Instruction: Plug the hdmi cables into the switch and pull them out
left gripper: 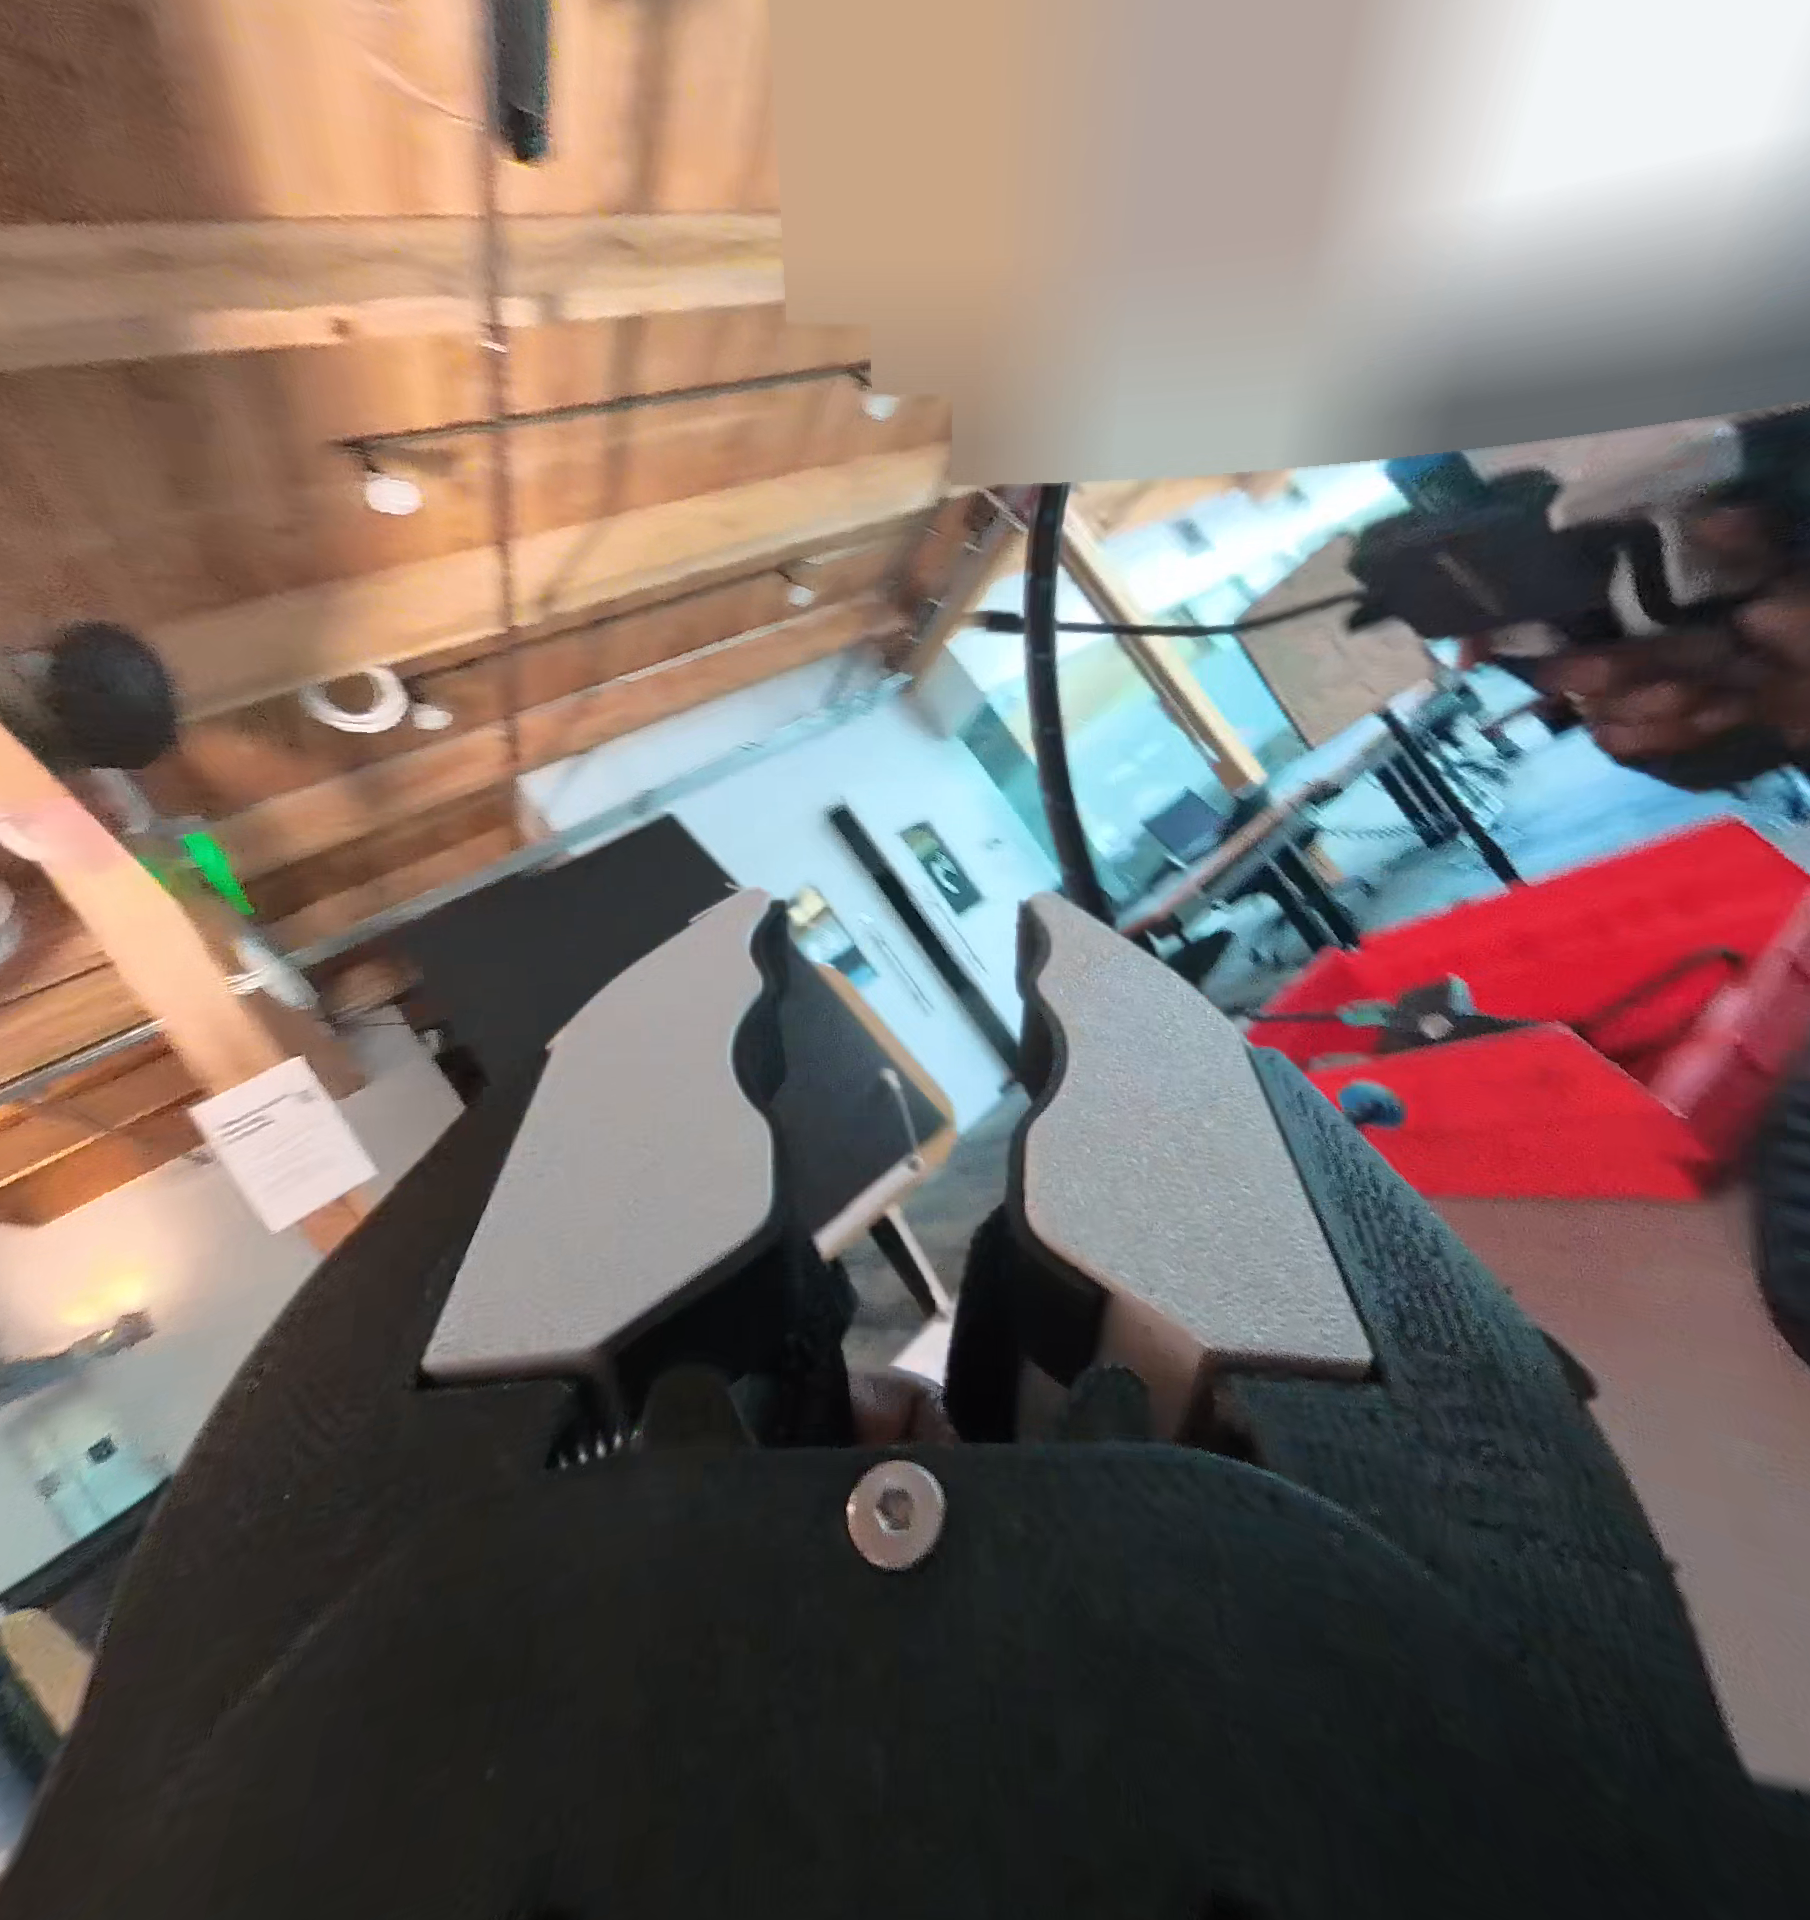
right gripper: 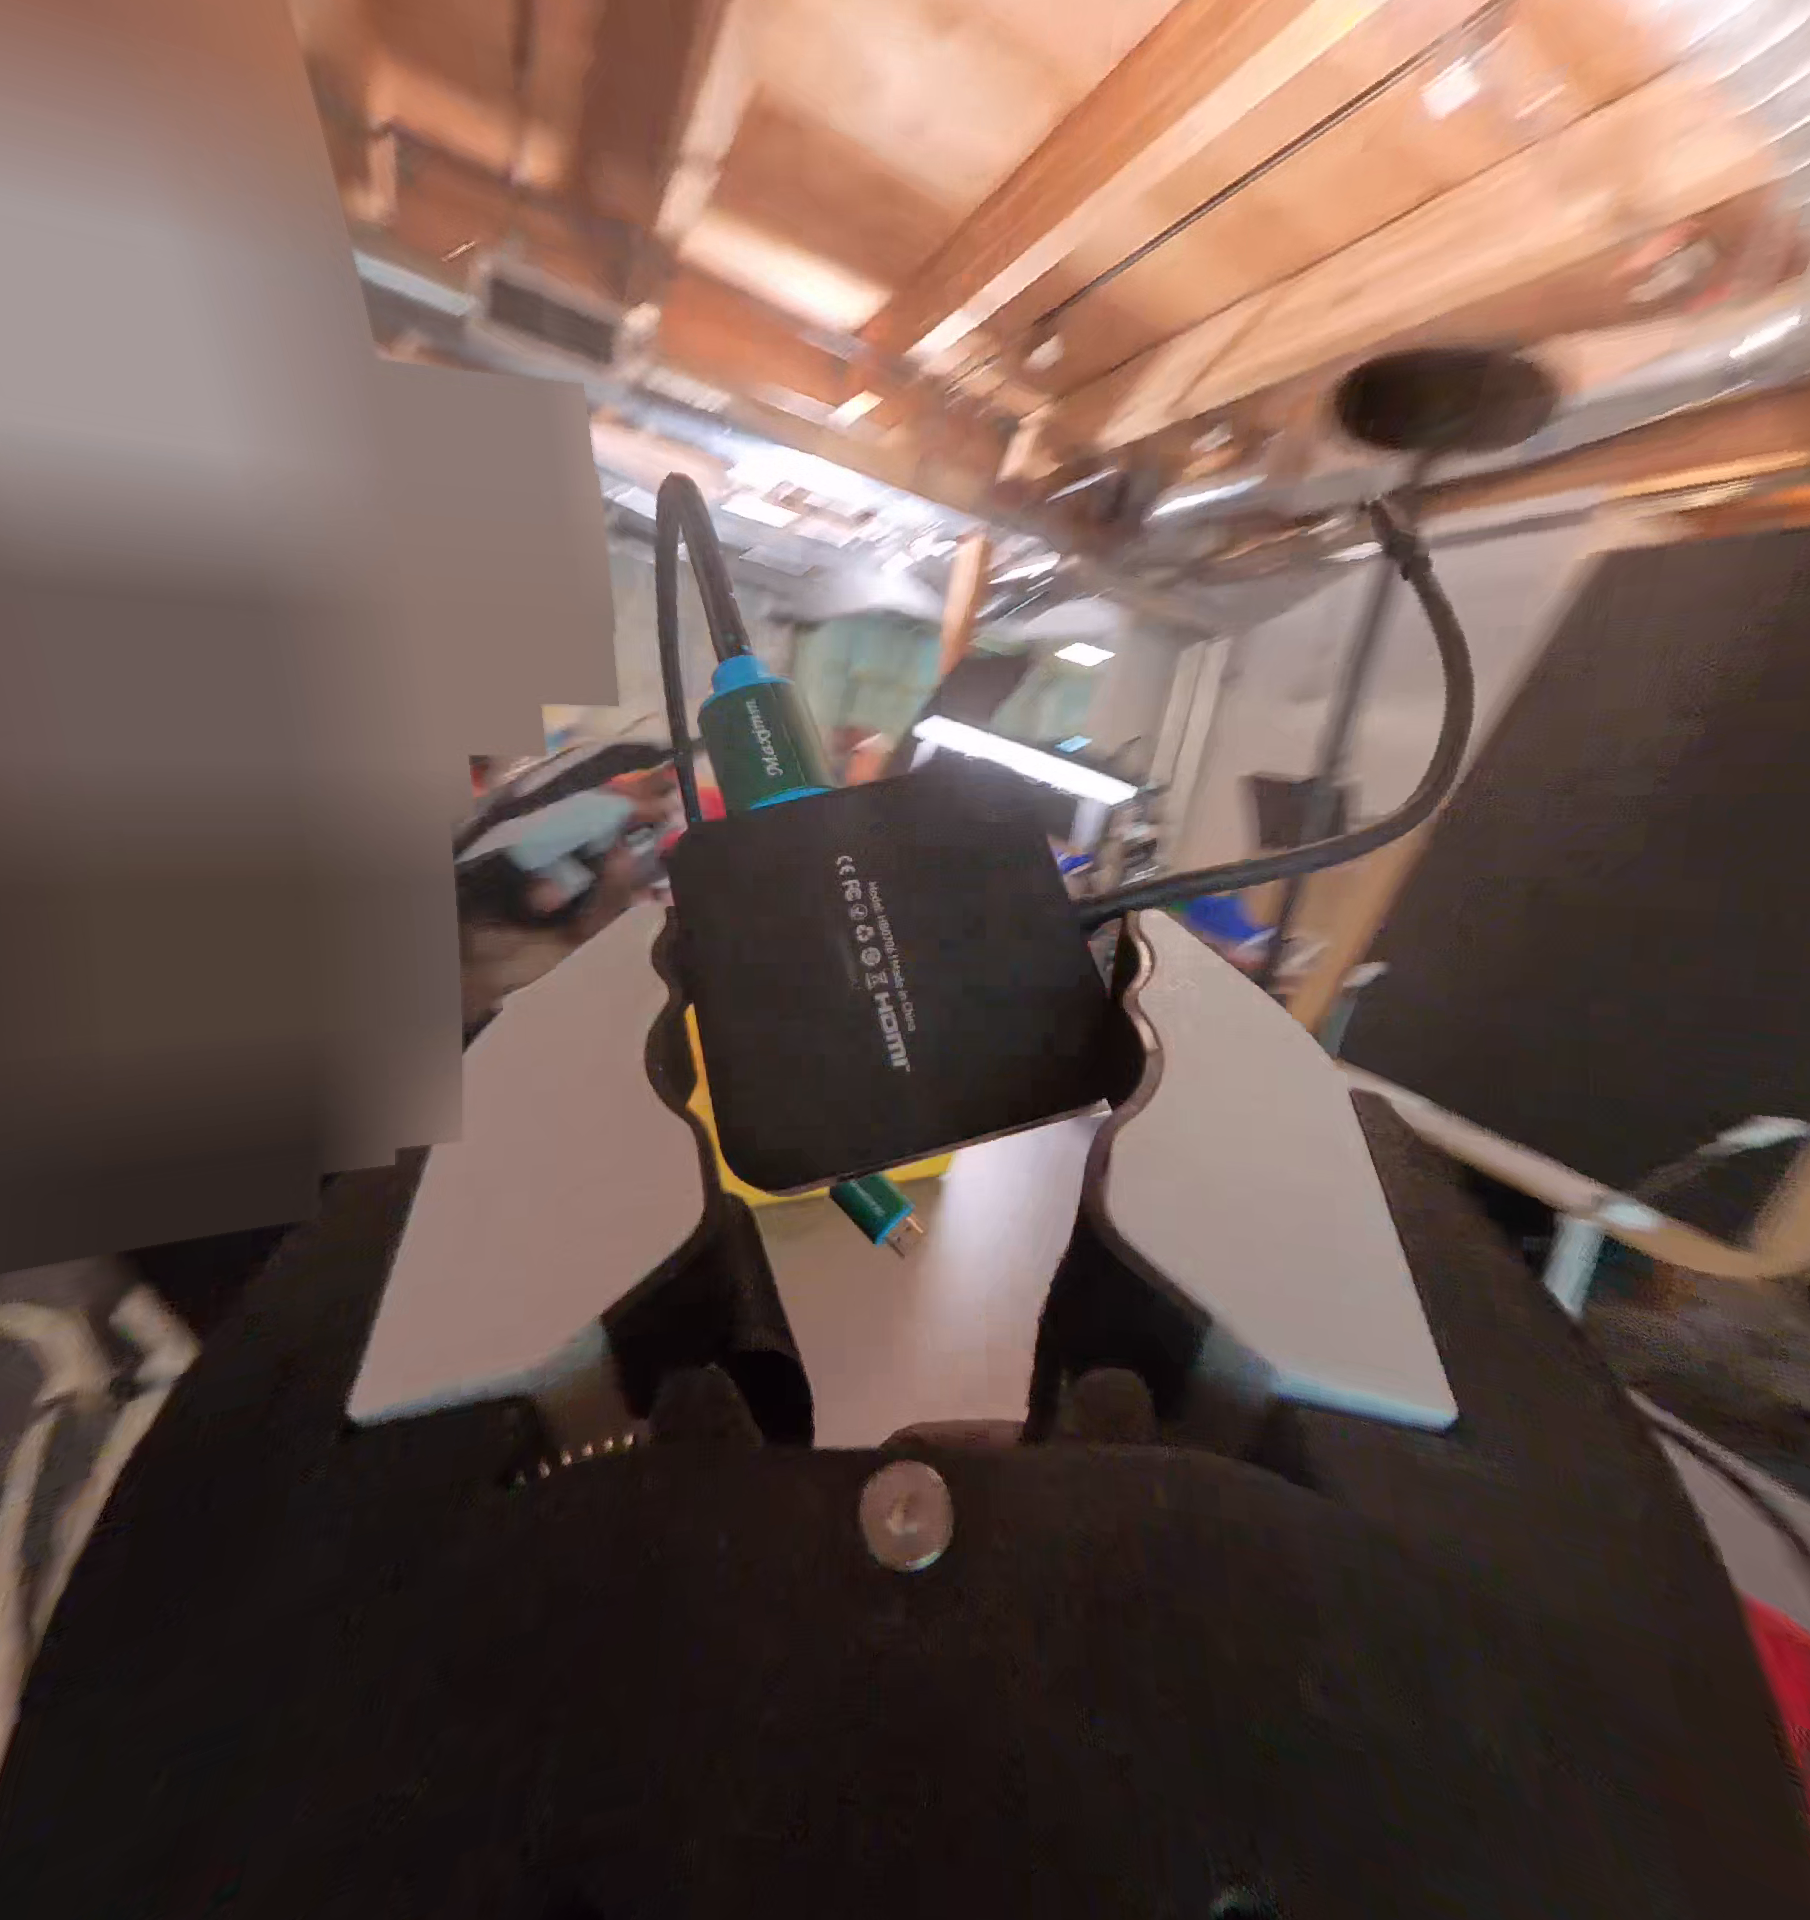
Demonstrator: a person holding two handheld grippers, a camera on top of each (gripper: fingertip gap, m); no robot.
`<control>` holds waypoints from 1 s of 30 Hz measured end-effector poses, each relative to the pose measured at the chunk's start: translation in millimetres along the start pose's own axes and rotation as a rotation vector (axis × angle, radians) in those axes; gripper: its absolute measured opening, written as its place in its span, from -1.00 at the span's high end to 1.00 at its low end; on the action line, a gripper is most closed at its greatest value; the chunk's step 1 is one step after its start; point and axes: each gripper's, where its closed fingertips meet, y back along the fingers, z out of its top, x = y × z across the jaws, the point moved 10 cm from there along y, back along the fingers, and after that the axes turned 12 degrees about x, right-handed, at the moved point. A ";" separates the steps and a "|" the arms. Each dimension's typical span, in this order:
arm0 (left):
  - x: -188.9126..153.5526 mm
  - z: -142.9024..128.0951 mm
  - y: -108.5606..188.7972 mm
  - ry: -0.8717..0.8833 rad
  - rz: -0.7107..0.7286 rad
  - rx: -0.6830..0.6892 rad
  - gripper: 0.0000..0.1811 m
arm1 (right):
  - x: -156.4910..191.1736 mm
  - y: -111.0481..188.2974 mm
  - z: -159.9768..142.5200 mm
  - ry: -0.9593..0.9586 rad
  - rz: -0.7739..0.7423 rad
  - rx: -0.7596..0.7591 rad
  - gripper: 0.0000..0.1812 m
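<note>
Right wrist view: the right gripper is clamped on the black switch, held edge to edge between the two grey fingers near their tips and lifted off the table; the switch sits skewed, one corner dipping toward the palm; a green-and-blue HDMI plug is seated in the edge beyond the fingertips, its black cable arching up and back; a second black lead leaves the switch's far-right edge, past the right finger; a loose green plug shows below the switch, between the finger bases, whether resting on the pale table cannot be told.

Left wrist view: the left gripper stands with fingers apart and nothing between them, aimed into the room; the right gripper and switch show only as a dark blur to the far upper right.

Risks, as judgement: the grip bears on thin edges of a tilted body, so a pull on the seated plug may twist the switch out; cable drag may add torque; the empty left gripper faces away from the plug.

Writing: white printed markings and symbols run along the switch's face, and a brand script on the green plug shell; neither is reproduced here.
</note>
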 end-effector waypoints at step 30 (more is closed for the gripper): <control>20.3 18.9 26.2 -0.047 0.189 -0.002 0.63 | -96.4 57.2 -130.2 -0.391 -0.508 1.481 0.13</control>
